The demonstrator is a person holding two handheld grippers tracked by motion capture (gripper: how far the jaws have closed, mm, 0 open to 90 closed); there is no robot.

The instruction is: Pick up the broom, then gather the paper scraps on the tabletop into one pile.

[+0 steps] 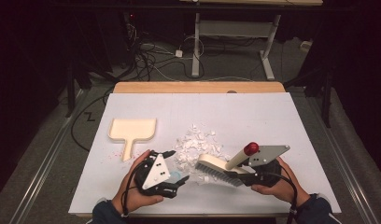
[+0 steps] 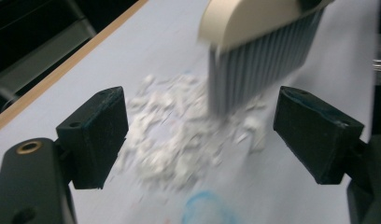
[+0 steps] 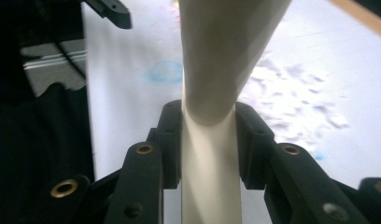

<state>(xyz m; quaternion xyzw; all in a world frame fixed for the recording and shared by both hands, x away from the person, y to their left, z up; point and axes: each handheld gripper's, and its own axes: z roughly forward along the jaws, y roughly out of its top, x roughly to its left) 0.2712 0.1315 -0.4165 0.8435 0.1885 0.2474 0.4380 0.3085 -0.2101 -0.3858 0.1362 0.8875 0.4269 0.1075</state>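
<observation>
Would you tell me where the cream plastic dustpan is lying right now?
In the high view, the cream plastic dustpan lies flat on the left part of the white table, left of the white scraps and beyond the left gripper.

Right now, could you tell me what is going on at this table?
A person is sweeping up white scraps on a white table. The right tool is shut on the handle of a cream brush, whose grey bristles rest at the near edge of the pile. The left tool is open with nothing between its jaws, facing the pile and brush. A cream dustpan lies untouched on the table to the left, apart from the scraps.
</observation>
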